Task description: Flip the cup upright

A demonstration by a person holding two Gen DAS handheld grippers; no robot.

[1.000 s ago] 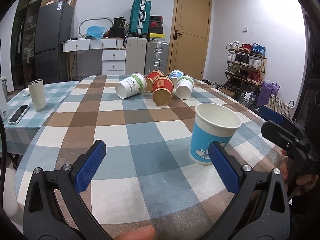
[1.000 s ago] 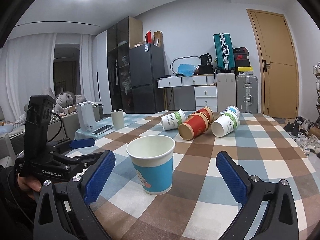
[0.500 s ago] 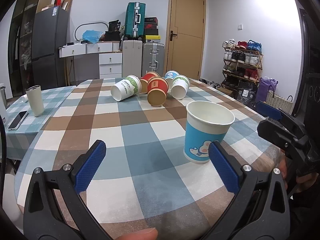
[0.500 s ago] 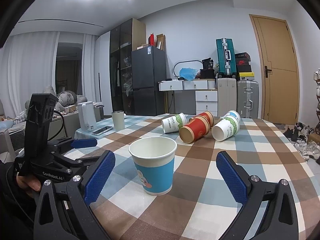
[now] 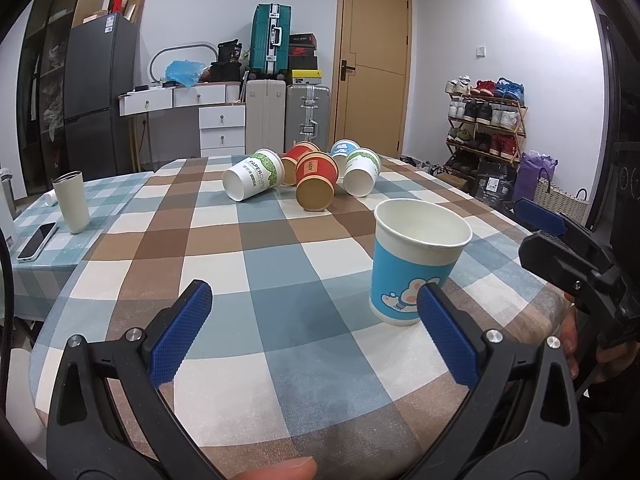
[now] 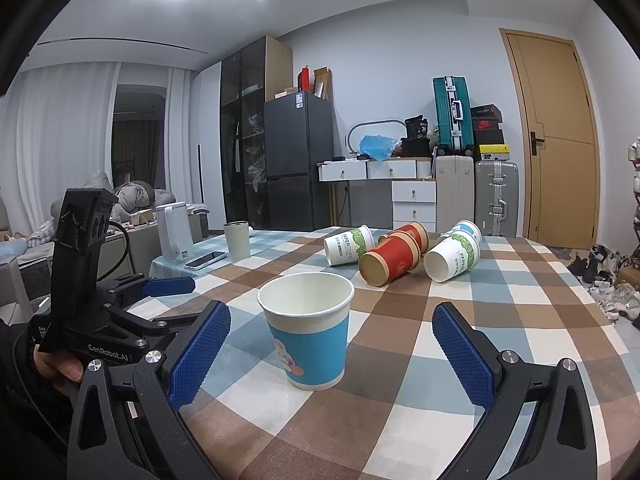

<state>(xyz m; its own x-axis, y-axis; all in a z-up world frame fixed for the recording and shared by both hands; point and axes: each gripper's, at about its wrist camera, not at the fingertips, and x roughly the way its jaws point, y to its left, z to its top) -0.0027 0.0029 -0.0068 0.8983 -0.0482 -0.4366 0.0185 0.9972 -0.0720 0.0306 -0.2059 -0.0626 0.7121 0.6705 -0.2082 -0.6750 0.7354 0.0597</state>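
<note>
We hold both tools low over the checked table (image 5: 280,240), and little has shifted in the last second: the blue cup (image 5: 416,268) stood mouth-up then and stands mouth-up now, only sitting a touch larger and more central in both views as we drift. We judge that cup done, with the tipped ones next.

Left to right in the left wrist view: a phone (image 5: 37,241) and a pale tumbler (image 5: 72,202) at the left edge, the left gripper (image 5: 314,334) spread wide with nothing between its pads at lower centre, five cups lying on their sides at upper centre, led by a white-and-green cup (image 5: 252,179) and a red cup (image 5: 315,186), then the blue cup at centre right, and the right gripper's black body at the far right edge.

The right wrist view puts the left gripper's body at lower left and adds a white kettle (image 6: 174,232) the other view lacks. The blue cup (image 6: 308,328) stands ahead of the right gripper (image 6: 332,344), whose pads are also spread and empty. Only the left wrist view shows the shoe rack (image 5: 486,120).
</note>
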